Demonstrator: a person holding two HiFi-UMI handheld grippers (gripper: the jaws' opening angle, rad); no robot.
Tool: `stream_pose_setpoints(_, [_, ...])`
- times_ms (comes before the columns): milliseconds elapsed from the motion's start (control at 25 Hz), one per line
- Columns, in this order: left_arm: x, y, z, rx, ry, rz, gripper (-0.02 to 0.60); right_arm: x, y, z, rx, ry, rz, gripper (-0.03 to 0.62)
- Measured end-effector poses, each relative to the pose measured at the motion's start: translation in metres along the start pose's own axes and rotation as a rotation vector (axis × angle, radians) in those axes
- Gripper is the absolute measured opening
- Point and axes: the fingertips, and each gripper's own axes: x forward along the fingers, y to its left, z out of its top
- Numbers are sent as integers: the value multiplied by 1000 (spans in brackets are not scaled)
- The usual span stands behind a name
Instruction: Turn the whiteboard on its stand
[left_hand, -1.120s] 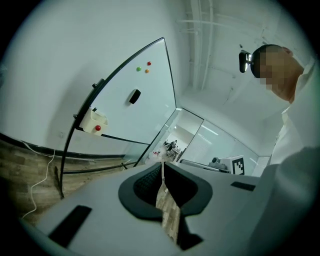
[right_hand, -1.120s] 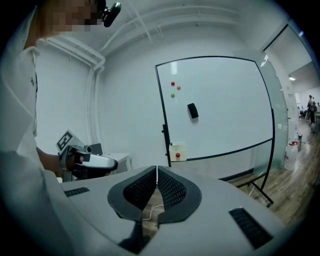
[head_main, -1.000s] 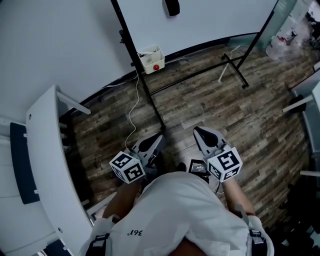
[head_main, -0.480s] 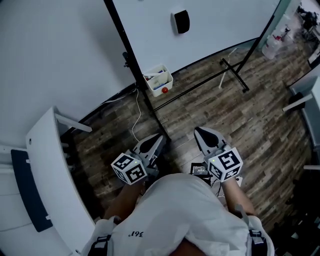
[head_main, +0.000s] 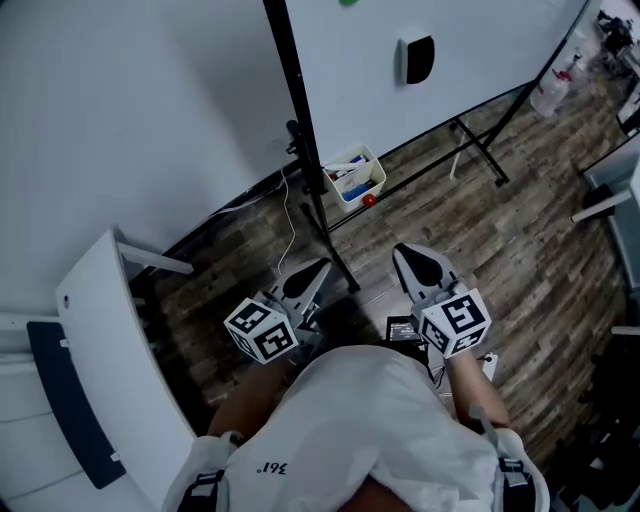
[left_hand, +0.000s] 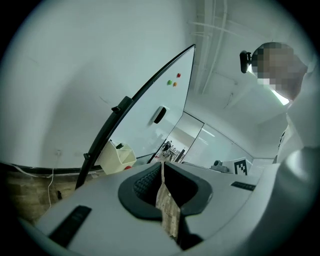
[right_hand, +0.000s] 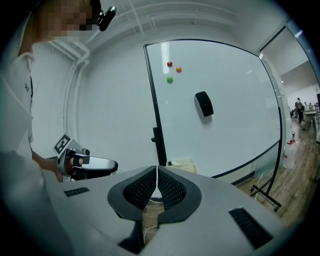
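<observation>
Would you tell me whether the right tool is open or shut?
Shut: on the grey right tool, the black ribbed pads meet with nothing between them.

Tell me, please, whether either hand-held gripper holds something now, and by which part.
Nothing is held. The left hand-held gripper and the right hand-held gripper are both shut with nothing between the jaws, and neither touches the whiteboard.

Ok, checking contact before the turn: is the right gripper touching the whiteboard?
No, the right gripper hangs over the floor, well short of the whiteboard and its stand.
</observation>
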Motion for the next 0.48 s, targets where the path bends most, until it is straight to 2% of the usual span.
stream_pose_setpoints(280, [9, 18, 14, 32, -8, -13, 20, 24, 4, 10, -21, -5, 4, 28])
stream_pose_setpoints(480, [18, 21, 20, 36, -36, 6, 20, 33, -4, 16, -40, -3, 39, 28])
